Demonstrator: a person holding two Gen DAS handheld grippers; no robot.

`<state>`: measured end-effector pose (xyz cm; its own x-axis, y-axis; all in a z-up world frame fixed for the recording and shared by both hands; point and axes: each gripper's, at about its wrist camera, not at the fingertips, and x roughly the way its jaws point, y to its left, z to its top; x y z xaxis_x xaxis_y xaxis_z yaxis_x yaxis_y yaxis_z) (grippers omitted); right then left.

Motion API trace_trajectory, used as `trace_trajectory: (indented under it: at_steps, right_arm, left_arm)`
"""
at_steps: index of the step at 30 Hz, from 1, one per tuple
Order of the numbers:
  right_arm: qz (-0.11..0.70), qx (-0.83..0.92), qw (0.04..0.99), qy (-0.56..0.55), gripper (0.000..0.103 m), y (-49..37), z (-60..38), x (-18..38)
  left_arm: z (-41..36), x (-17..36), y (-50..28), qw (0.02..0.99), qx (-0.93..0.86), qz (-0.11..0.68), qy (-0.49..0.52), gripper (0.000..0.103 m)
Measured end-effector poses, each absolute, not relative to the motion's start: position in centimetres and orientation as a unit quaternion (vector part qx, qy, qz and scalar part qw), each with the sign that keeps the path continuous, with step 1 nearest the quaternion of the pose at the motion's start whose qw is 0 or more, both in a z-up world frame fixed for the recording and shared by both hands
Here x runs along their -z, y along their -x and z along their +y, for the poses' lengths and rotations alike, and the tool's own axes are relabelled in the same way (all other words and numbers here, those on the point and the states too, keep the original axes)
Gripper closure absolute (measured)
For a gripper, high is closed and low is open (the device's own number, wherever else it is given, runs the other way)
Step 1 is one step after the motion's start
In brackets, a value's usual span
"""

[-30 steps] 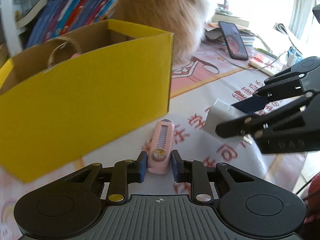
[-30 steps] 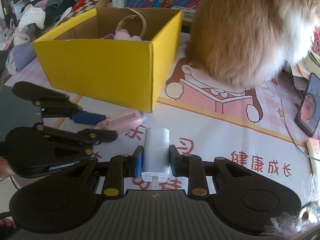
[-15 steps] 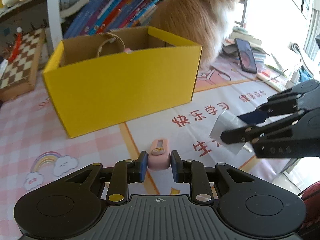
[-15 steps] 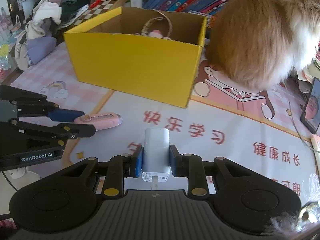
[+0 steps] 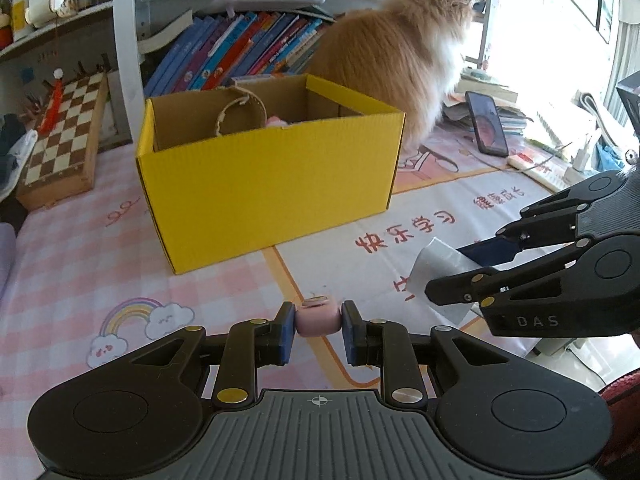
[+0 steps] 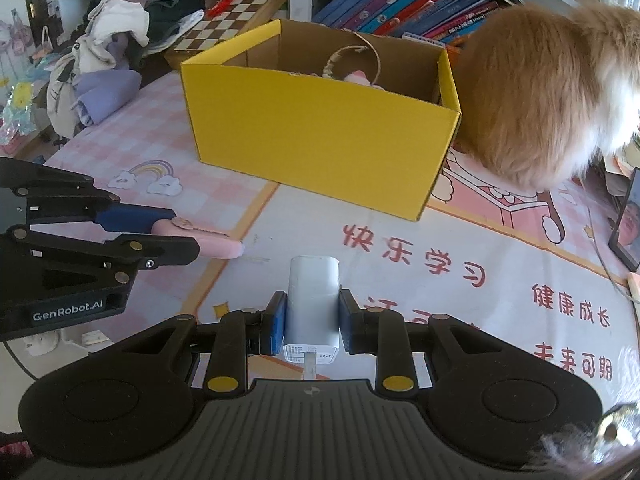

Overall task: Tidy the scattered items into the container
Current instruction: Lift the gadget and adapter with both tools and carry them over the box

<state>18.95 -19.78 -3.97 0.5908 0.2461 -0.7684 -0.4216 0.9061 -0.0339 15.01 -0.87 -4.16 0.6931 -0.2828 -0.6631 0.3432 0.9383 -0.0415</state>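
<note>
- A pink utility knife (image 5: 319, 317) is clamped end-on in the left gripper (image 5: 319, 322), so only its butt is seen in the left wrist view; its blade end is shown at nine o'clock in the right wrist view.
- A white charger block (image 6: 313, 300) is clamped in the right gripper (image 6: 312, 316); its label is partly hidden.
- The yellow cardboard box (image 5: 272, 184) is seen at twelve o'clock, with its contents mostly hidden by its walls.
- An orange cat (image 6: 552, 92) is cut off at two o'clock.
</note>
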Motion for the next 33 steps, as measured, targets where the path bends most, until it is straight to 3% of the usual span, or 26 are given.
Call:
trace_trajectory:
  at_steps: [33]
  right_arm:
    - [0.421,-0.201,0.881,0.082,0.078,-19.9,-19.7,2.3]
  left_arm:
    - [-1.7,0.6,-14.8,0.921,0.208,0.325,-0.058,0.080]
